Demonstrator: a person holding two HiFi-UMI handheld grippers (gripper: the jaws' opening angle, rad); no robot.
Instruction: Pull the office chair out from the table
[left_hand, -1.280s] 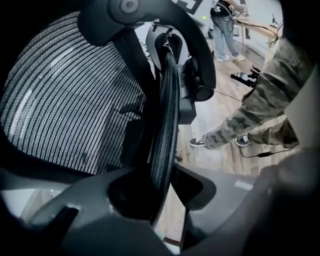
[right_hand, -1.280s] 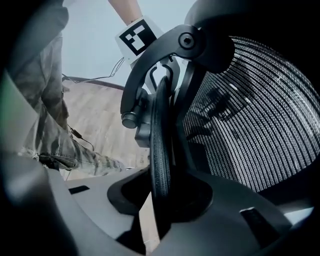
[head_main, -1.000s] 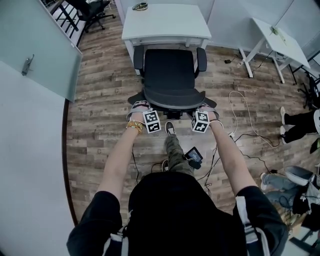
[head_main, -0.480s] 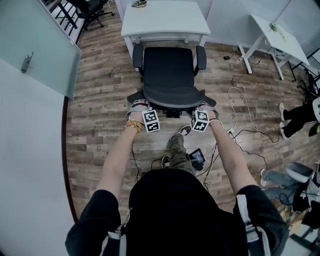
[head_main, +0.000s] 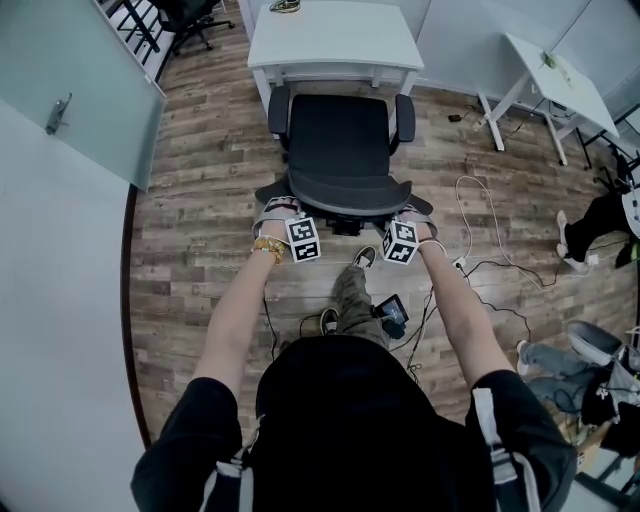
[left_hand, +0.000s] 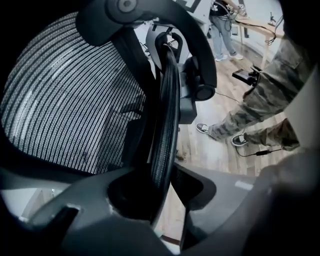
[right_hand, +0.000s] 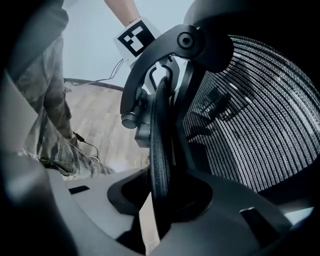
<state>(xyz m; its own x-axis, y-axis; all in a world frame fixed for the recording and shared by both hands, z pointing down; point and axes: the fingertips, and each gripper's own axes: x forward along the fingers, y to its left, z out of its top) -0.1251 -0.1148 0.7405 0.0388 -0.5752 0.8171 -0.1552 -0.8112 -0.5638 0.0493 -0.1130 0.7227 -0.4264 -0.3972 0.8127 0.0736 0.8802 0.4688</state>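
Note:
The black mesh office chair (head_main: 340, 135) stands on the wood floor, its seat just in front of the white table (head_main: 335, 45). Its backrest (head_main: 345, 195) faces me. My left gripper (head_main: 283, 213) is shut on the backrest's left rim, my right gripper (head_main: 412, 218) on its right rim. In the left gripper view the thick black backrest rim (left_hand: 167, 110) runs between the jaws of the left gripper (left_hand: 162, 185), mesh to its left. In the right gripper view the backrest rim (right_hand: 160, 145) sits clamped in the right gripper (right_hand: 160, 200), mesh to its right.
My camouflage-trousered leg (head_main: 350, 295) and shoe stand just behind the chair, by a small device (head_main: 392, 312) and cables (head_main: 490, 260) on the floor. A second white table (head_main: 555, 80) stands at right, a glass door (head_main: 70, 90) at left. Other people's feet (head_main: 575, 255) show at right.
Both grippers and the chair have come a little toward me, away from the table. My foot has shifted behind the chair. Both grips have stayed the same.

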